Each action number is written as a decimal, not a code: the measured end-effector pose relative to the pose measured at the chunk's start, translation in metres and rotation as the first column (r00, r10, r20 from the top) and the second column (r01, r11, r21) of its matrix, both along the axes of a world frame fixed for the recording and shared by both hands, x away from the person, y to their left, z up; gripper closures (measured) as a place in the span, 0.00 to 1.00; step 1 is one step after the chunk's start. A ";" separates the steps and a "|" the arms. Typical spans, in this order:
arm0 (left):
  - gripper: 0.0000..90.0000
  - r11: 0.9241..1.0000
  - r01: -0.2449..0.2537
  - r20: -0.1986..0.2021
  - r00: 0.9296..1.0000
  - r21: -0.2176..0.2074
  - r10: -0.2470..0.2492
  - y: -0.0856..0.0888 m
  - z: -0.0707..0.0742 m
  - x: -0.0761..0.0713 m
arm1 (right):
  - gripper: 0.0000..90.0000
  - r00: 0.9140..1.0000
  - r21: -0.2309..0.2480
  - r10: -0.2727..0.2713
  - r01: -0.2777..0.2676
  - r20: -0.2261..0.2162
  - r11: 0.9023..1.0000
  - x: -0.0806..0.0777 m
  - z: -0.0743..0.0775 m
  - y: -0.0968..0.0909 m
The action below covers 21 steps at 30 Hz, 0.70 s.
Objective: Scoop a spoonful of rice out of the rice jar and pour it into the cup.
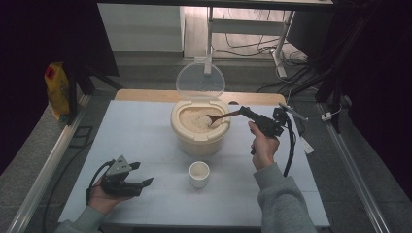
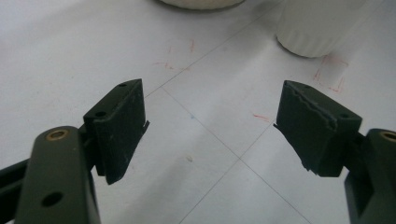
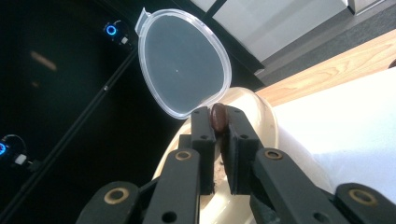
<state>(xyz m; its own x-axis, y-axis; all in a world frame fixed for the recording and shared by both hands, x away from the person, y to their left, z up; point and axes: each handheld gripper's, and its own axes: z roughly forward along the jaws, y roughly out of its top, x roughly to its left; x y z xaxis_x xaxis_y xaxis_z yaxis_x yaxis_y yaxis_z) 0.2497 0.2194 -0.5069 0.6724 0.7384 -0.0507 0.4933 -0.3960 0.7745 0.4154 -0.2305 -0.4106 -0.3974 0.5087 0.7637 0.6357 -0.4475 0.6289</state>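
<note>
brown wooden spoon (image 1: 221, 117) dips into pale rice (image 1: 194, 120).

Far off to the left of my fingers, a yellow bag (image 1: 57, 90) stands on the floor beside the table (image 1: 145, 141).

A white table (image 1: 145, 141) with a wooden far edge (image 1: 145, 95) stands on a grey floor (image 1: 34, 145), with metal rails (image 1: 48, 165) running along both sides. Beyond it are a white cabinet (image 1: 141, 26), the legs of a white desk (image 1: 279, 53) and loose cables (image 1: 252, 46) on the lit floor. Black curtains (image 1: 379, 73) darken both sides, and a yellow bag (image 1: 57, 90) leans at the left.
</note>
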 end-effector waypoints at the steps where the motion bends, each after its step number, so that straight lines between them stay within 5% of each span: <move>1: 0.27 1.000 0.001 0.000 1.000 0.002 -0.001 0.000 0.000 0.000 | 0.93 1.000 0.001 0.001 -0.001 -0.003 1.000 0.000 0.000 -0.001; 21: 0.27 1.000 0.001 0.001 1.000 0.010 -0.001 -0.001 0.000 0.000 | 0.93 1.000 0.055 -0.004 0.005 -0.007 0.998 0.000 0.001 -0.008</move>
<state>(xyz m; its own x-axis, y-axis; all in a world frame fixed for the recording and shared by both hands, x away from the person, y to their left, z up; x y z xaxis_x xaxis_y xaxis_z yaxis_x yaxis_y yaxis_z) 0.2499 0.2186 -0.5073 0.6730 0.7384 -0.0425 0.4919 -0.4040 0.7712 0.4158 -0.2380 -0.4097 -0.3900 0.4674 0.7934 0.6378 -0.4843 0.5988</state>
